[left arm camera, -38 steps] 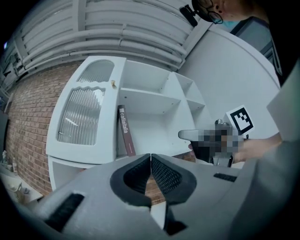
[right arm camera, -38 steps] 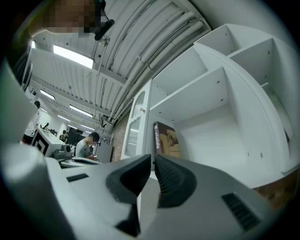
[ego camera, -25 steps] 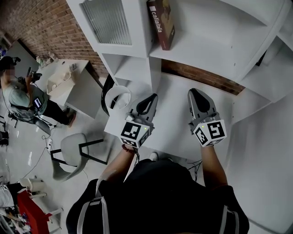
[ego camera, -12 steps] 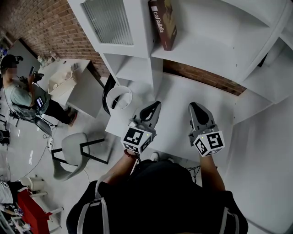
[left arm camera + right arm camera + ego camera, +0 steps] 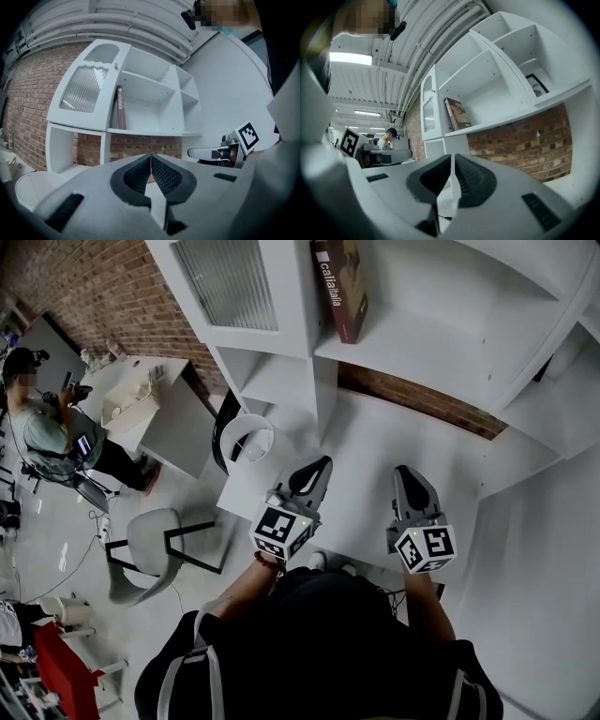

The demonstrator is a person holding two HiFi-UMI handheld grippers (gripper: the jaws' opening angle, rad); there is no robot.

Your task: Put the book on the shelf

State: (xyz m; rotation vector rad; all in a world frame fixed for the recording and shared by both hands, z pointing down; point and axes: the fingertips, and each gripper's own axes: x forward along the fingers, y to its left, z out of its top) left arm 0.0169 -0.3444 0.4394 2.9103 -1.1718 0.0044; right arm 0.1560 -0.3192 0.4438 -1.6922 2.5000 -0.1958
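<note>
A dark red book (image 5: pixel 339 289) stands upright on the white shelf (image 5: pixel 422 352), leaning against the compartment's left wall; it also shows in the left gripper view (image 5: pixel 120 108) and the right gripper view (image 5: pixel 457 114). My left gripper (image 5: pixel 322 465) hovers over the white desk (image 5: pixel 366 451) below the shelf, shut with nothing in it. My right gripper (image 5: pixel 406 472) is beside it, a little to the right, also shut and empty. Both point toward the shelf unit, well short of the book. In the gripper views the left gripper's pads (image 5: pixel 151 161) meet, as do the right gripper's (image 5: pixel 453 164).
A round white bin (image 5: pixel 246 439) stands at the desk's left end. A grey chair (image 5: pixel 155 545) and a second table (image 5: pixel 155 418) are on the floor to the left, where a person (image 5: pixel 42 432) sits. A framed picture (image 5: pixel 538 84) leans in a right-hand compartment.
Both grippers have drawn back a little toward my body, away from the shelf. Both stay shut. The book has not moved on the shelf.
</note>
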